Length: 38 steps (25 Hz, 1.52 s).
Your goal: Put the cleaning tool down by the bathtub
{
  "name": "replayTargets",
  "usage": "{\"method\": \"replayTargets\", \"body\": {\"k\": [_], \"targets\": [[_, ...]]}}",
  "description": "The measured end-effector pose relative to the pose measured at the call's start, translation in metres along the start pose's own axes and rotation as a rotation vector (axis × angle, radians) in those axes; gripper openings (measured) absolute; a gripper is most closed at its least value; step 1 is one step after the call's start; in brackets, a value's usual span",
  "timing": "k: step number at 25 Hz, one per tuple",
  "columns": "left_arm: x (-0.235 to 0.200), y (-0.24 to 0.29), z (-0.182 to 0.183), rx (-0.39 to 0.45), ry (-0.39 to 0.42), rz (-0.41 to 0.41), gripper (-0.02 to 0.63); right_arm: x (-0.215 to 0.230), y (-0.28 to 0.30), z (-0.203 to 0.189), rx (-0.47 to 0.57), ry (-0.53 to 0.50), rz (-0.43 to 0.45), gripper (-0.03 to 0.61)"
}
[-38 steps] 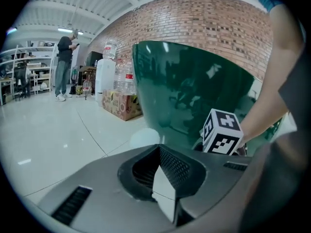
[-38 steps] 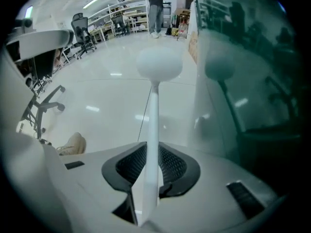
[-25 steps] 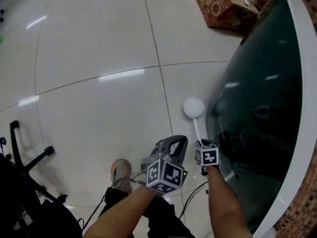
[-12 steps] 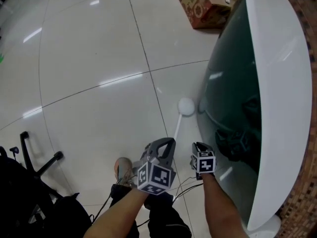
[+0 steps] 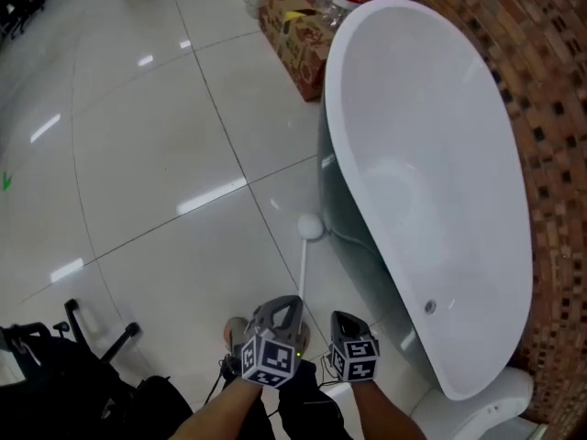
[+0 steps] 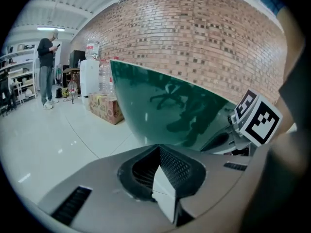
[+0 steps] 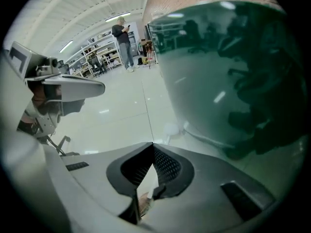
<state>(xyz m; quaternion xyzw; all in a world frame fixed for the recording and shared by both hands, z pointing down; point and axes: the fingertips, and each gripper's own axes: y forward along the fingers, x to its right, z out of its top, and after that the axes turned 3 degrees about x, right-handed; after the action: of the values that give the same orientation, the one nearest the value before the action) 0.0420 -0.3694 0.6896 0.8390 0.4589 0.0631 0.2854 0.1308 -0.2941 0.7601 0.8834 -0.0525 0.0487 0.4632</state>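
Left behind as the left gripper (image 5: 280,308) and right gripper (image 5: 346,321) rise, the white round-headed long-handled cleaning tool (image 5: 310,227) lies on the glossy pale tiled floor (image 5: 156,154) just beside the white, green-sided oval bathtub (image 5: 422,154), left fingers together, right fingers just closed on nothing, so a stray step could kick its handle away.

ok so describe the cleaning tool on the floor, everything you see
The cleaning tool is all white: a round, ball-like head on a thin straight handle. It lies flat on the glossy tiled floor, head beside the dark green outer wall of the bathtub, handle pointing back toward the person. Whether head and tub touch is unclear.
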Motion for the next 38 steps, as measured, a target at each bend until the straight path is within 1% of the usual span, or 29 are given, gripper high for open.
{"method": "replayTargets", "body": {"k": [2,6,9,12,16,21,26,29,31,34,36,38], "targets": [[0.013,-0.018,0.032,0.012,0.014,-0.029,-0.002,-0.004,-0.039,0.021,0.016,0.008,-0.028,0.015],[0.042,-0.059,0.098,0.057,0.045,-0.096,-0.002,0.001,-0.124,0.064,0.069,0.030,-0.147,0.015],[0.052,-0.088,0.138,0.098,0.083,-0.138,-0.002,-0.001,-0.167,0.081,0.096,0.049,-0.214,0.015],[0.056,-0.117,0.163,0.113,0.103,-0.174,-0.002,-0.009,-0.201,0.087,0.103,0.057,-0.279,0.015],[0.067,-0.151,0.182,0.092,0.158,-0.224,-0.002,-0.022,-0.252,0.103,0.154,0.139,-0.358,0.015],[0.091,-0.186,0.224,0.108,0.186,-0.261,-0.002,-0.036,-0.318,0.123,0.248,0.205,-0.399,0.015],[0.115,-0.213,0.265,0.154,0.256,-0.288,-0.002,-0.043,-0.376,0.136,0.336,0.203,-0.419,0.015],[0.133,-0.219,0.295,0.176,0.310,-0.287,-0.002,-0.027,-0.416,0.149,0.426,0.219,-0.444,0.014],[0.145,-0.226,0.305,0.184,0.339,-0.276,-0.002,-0.019,-0.442,0.148,0.478,0.246,-0.455,0.014],[0.167,-0.240,0.316,0.204,0.348,-0.256,-0.002,-0.008,-0.485,0.148,0.574,0.272,-0.464,0.015],[0.179,-0.253,0.325,0.223,0.356,-0.247,-0.003,-0.006,-0.515,0.153,0.648,0.271,-0.472,0.014],[0.188,-0.268,0.330,0.236,0.345,-0.245,-0.002,-0.008,-0.543,0.157,0.705,0.256,-0.484,0.014]]}}
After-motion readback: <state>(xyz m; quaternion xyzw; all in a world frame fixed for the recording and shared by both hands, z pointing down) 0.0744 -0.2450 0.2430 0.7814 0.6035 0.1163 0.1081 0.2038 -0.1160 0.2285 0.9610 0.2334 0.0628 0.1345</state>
